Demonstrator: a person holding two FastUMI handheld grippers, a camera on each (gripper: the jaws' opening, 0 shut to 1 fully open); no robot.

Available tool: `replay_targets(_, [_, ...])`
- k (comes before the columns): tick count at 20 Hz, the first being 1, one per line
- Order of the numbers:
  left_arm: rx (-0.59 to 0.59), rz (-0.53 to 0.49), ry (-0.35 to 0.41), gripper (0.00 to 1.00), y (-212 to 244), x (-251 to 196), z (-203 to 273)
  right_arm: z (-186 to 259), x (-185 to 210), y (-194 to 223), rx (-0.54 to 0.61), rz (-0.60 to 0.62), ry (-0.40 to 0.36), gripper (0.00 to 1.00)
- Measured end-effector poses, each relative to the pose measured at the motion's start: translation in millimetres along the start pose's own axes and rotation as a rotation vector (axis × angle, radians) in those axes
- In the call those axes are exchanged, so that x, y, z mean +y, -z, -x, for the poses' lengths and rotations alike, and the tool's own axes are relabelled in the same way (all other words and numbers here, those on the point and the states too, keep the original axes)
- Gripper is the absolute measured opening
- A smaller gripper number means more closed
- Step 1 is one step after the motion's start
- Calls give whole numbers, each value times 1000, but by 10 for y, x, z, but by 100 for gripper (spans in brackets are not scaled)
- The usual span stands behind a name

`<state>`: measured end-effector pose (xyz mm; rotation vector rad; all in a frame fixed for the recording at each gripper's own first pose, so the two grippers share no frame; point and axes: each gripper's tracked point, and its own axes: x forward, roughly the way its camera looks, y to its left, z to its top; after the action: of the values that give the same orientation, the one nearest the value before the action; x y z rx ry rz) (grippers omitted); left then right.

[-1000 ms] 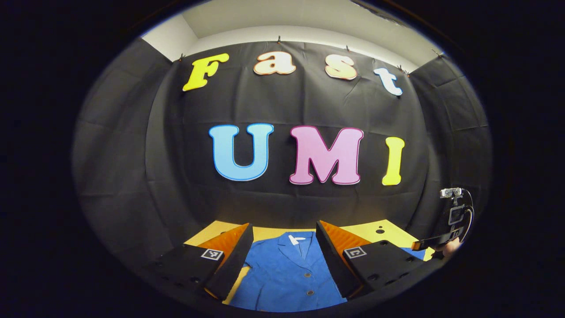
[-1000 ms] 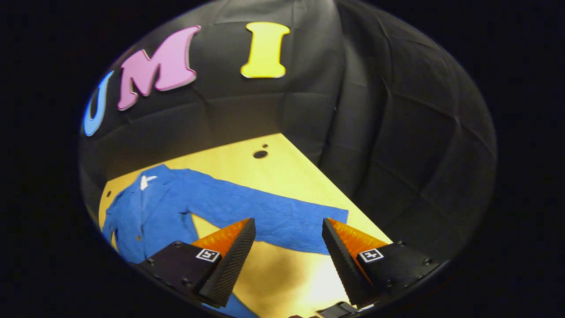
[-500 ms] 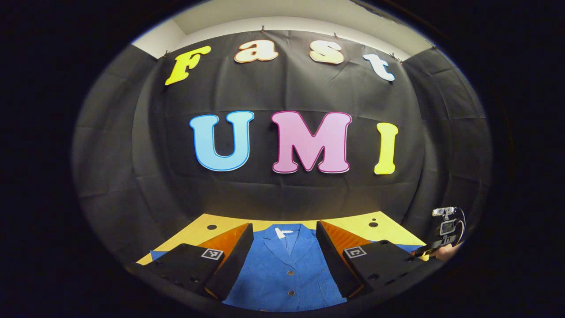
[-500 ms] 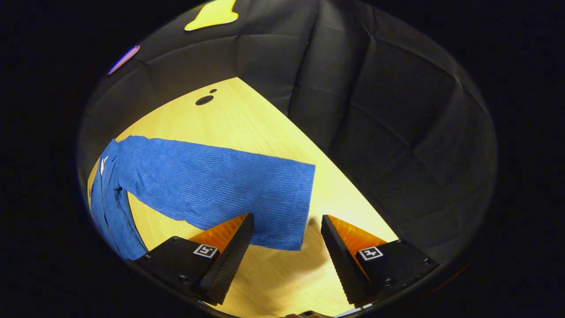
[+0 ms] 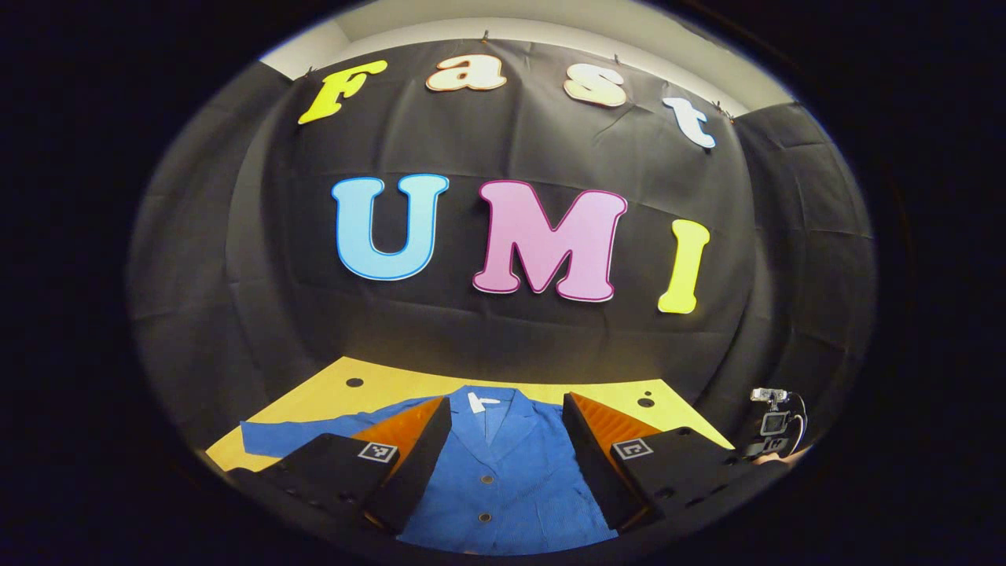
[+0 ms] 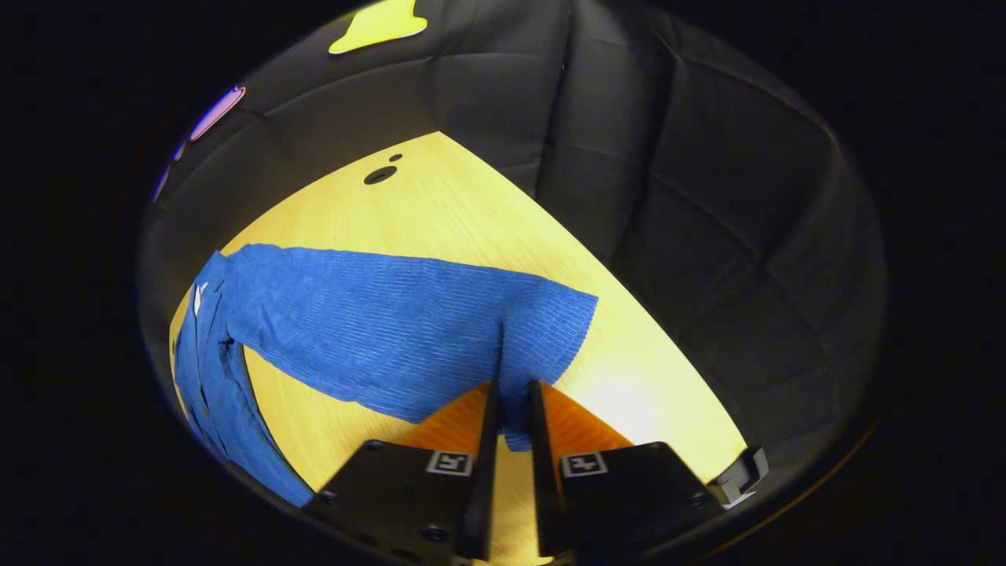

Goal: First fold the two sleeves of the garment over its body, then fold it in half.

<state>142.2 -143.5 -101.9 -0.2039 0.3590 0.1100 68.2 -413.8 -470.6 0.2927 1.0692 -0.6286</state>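
A blue button-front garment lies flat on the yellow table, collar toward the far wall. My left gripper hovers open over its chest, fingers spread to either side of the button line. One sleeve stretches out to the left. In the right gripper view the other sleeve lies straight across the table. My right gripper is shut on its cuff edge, and a small crease rises in the cloth just ahead of the fingers. The right gripper also appears far right in the left gripper view.
The black cloth wall closes off the table's far and right sides. Two small round holes sit in the table near its far right corner, and another hole near the far left. Bare table lies around the sleeves.
My right gripper has gone from open to shut, pinching the sleeve's cuff edge. The left gripper stays open and has shifted a little, bringing the left sleeve into sight.
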Motion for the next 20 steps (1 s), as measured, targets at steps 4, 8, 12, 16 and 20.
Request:
replay_targets(4, [53,29,-43,82,134,271,121,63,137,-15,-8,12,-75,5])
replay_targets(8, [69,31,-99,83,136,670,319,249,539,-403,-95,-35,-137,5])
replay_targets(12, [47,31,-162,82,121,1110,512,795,1336,-752,-180,30,-270,5])
replay_targets(16, [46,73,-207,82,195,1520,758,1169,2602,-744,-171,94,-479,5])
replay_targets(20, [34,88,-315,83,264,2009,1028,1412,3793,-376,-120,203,-638,4])
